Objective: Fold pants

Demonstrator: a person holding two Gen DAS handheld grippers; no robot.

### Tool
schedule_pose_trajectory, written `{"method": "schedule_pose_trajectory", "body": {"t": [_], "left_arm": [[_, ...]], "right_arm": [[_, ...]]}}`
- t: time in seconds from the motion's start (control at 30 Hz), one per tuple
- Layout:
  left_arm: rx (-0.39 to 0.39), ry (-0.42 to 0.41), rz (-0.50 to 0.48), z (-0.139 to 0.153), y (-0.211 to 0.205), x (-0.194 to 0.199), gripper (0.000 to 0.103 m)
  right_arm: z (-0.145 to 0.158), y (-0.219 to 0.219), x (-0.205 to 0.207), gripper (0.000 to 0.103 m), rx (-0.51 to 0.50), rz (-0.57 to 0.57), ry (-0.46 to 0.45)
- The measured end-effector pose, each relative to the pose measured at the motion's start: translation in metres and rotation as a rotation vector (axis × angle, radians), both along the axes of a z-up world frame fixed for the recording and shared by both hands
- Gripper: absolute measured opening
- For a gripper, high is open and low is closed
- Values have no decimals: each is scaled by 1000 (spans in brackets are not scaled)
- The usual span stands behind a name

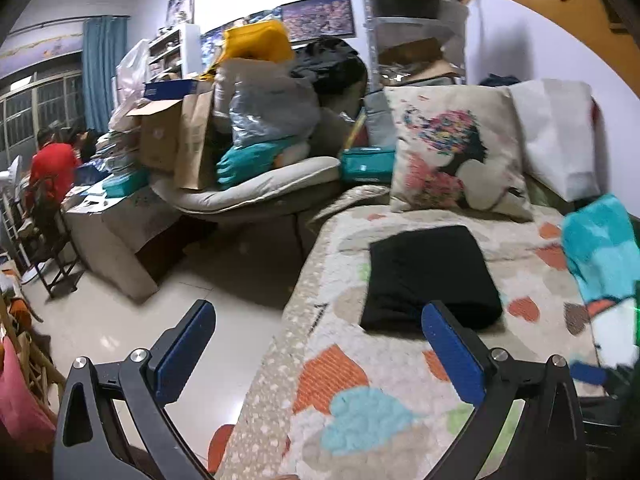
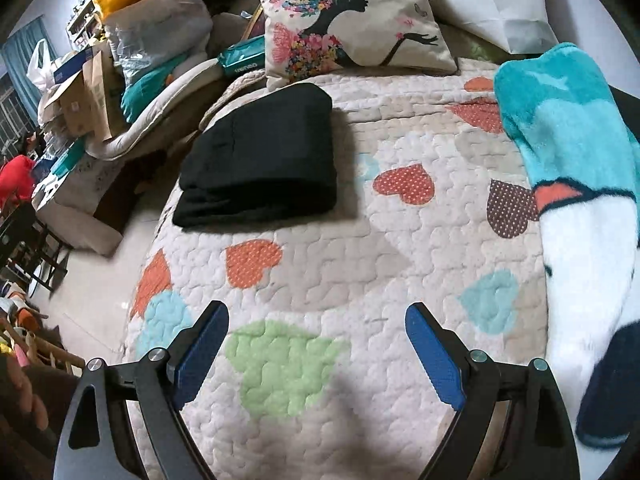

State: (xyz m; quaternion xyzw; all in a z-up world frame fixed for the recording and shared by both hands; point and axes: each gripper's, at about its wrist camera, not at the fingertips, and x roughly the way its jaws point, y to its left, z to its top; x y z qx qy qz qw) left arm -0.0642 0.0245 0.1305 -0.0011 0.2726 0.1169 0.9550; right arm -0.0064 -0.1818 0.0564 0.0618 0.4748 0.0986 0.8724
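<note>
Black pants (image 1: 430, 276) lie folded into a thick rectangle on the heart-patterned quilt (image 1: 360, 380), near the bed's left edge. They also show in the right wrist view (image 2: 264, 156), below the pillow. My left gripper (image 1: 318, 314) is open and empty, held above the bed's edge, just short of the pants. My right gripper (image 2: 316, 314) is open and empty, hovering over the quilt (image 2: 400, 260), well short of the pants and apart from them.
A printed pillow (image 2: 352, 20) and a white bag (image 2: 492, 0) lean at the head of the bed. A teal and white fleece blanket (image 2: 576, 160) lies along the right side. Left of the bed are tiled floor (image 1: 120, 320), piled boxes and bags (image 1: 224, 120).
</note>
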Motion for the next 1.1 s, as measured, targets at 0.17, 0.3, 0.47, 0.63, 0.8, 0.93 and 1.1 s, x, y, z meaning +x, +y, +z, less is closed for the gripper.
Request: {"method": "schedule_pose_trajectory", "body": {"t": [0.17,0.3,0.47,0.63,0.8,0.93,1.1], "left_arm": [[-15,-17,-41,5,-16,-24,103],[-37,8,-84,3,-25,-33,103],[-39,65,-78,-4,-31,-31,103],[-31,85,-79,-9,-31,-31,103],[-65,120,-91,-17,-28,-27,103],[-96,160,-96,-24,-24,-21,103],[-124,191,-90,-32,-20,-18,103]], "right_arm": [[10,13,-17,93,-73,35,-72],[14,16,-31,94,-68,47,-87],[10,20,-39,94,-92,56,-82],[9,21,-40,94,-98,56,-79],[4,25,-39,94,-111,64,-63],[1,28,-38,94,-124,69,-61],[1,28,-37,94,-123,58,-65]]}}
